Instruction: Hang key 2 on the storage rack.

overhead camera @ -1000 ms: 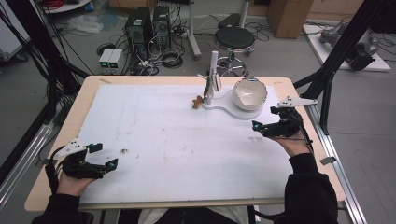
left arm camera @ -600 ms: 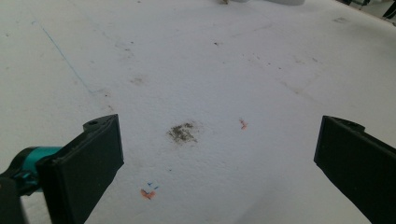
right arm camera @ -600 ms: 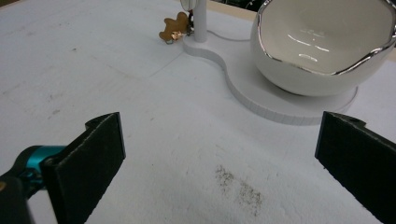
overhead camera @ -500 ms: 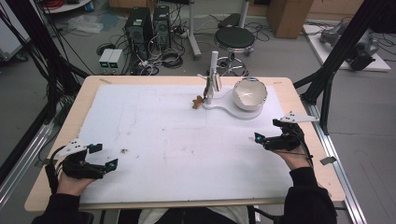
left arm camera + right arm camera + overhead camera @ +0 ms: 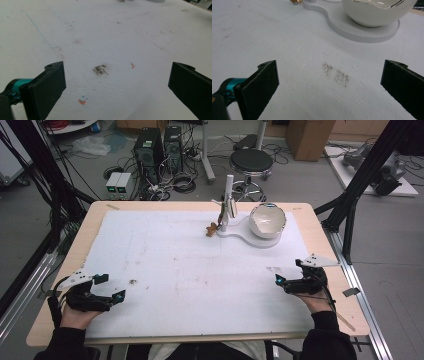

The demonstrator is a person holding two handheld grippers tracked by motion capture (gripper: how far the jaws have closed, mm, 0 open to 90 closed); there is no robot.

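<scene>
Low, both tongs (image 5: 112, 289) (image 5: 289, 274) agape, apparently resting.

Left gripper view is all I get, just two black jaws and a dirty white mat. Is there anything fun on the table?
Observer: Yes. At the far side a white bowl sits on a flat white stand.
Operator: Ooh! And what's over on my other side?
Observer: The right gripper is there, low near the right edge, its jaws wide open with nothing between them.
Operator: Is anything next to that stand?
Observer: A small brown thing lies just left of it, by the upright white post. It is too small to tell what it is.
</scene>
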